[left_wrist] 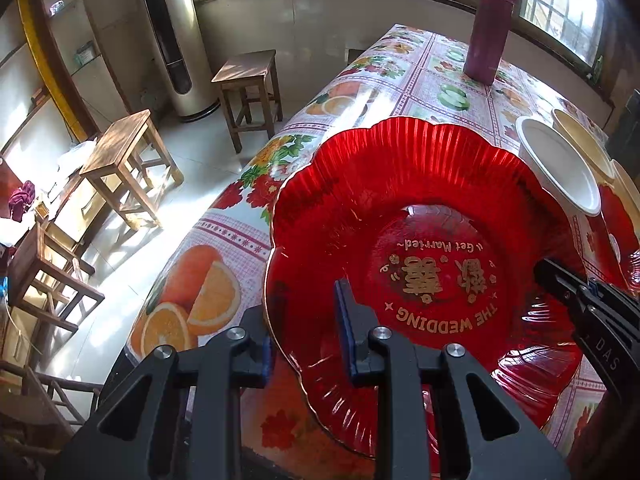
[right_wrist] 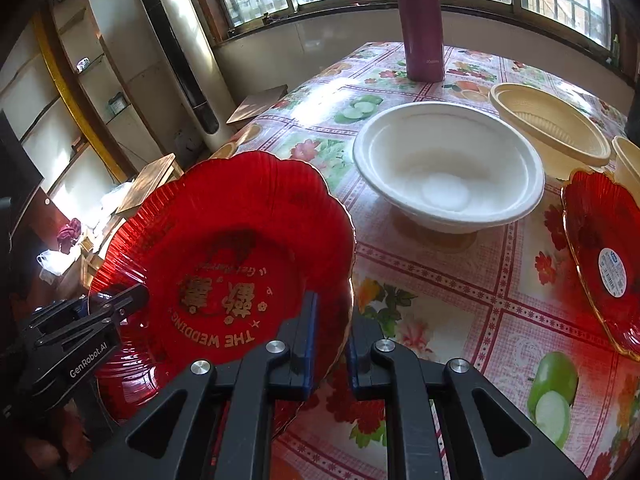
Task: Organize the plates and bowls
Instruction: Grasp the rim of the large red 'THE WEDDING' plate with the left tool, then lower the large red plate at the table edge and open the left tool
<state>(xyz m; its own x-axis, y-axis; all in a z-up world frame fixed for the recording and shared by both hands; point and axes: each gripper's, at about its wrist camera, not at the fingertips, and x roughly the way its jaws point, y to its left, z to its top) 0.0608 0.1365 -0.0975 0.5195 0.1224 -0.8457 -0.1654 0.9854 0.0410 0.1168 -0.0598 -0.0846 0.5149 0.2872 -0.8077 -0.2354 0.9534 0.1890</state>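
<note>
A red scalloped plate [left_wrist: 400,184] with gold wedding lettering sits at the near left corner of the fruit-patterned table [left_wrist: 404,76], tilted. My left gripper [left_wrist: 308,320] is shut on its near left rim, one finger under and one over. My right gripper [right_wrist: 332,328] is shut on the right rim of the same plate [right_wrist: 224,216]. Each gripper shows in the other's view, at the plate's opposite side. A white bowl [right_wrist: 448,172] stands upright behind the plate. Beside it is a beige bowl [right_wrist: 552,124], and a second red plate [right_wrist: 604,260] lies at the right.
A tall purple flask [right_wrist: 420,20] stands at the far end of the table [right_wrist: 440,280]. Another beige bowl [right_wrist: 628,160] peeks in at the right edge. Wooden stools [left_wrist: 120,148] and a floor-standing air conditioner [left_wrist: 176,40] are on the floor to the left of the table.
</note>
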